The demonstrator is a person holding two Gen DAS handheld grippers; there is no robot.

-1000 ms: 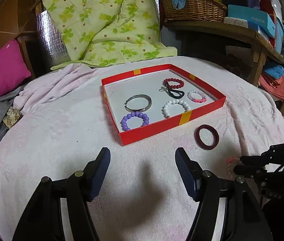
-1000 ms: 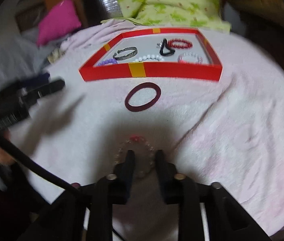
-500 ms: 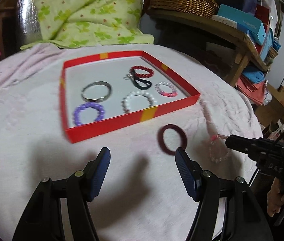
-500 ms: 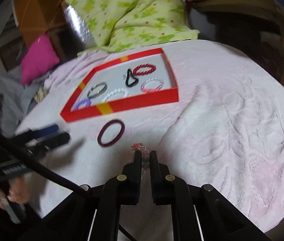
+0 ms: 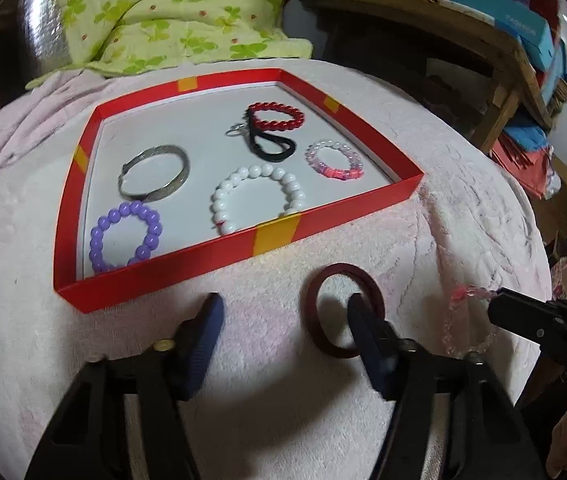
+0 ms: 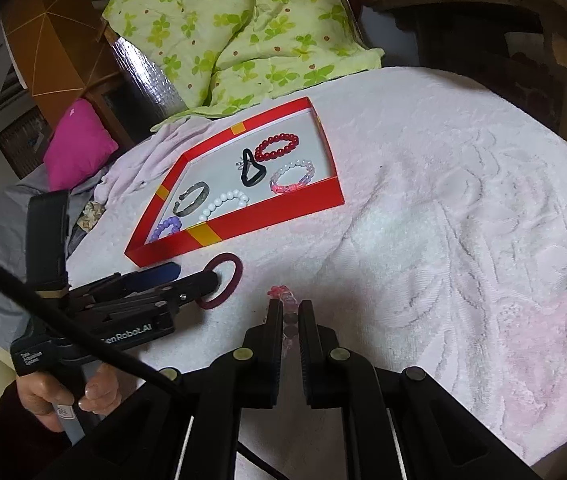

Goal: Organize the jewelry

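Observation:
A red tray on the pink towel holds several bracelets: purple, white, silver, red, pink, and a black loop. A dark red bangle lies in front of the tray. My left gripper is open; its right finger sits inside the bangle's ring. My right gripper is shut on a clear pink beaded bracelet, held just above the towel right of the bangle.
A green floral quilt lies behind the tray. A wooden shelf with a basket and boxes stands at the back right. A pink cushion lies at the left. The towel-covered table edge drops off at the right.
My left gripper moved forward and right until its right finger entered the bangle. My right gripper closed on the beaded bracelet and lifted it slightly.

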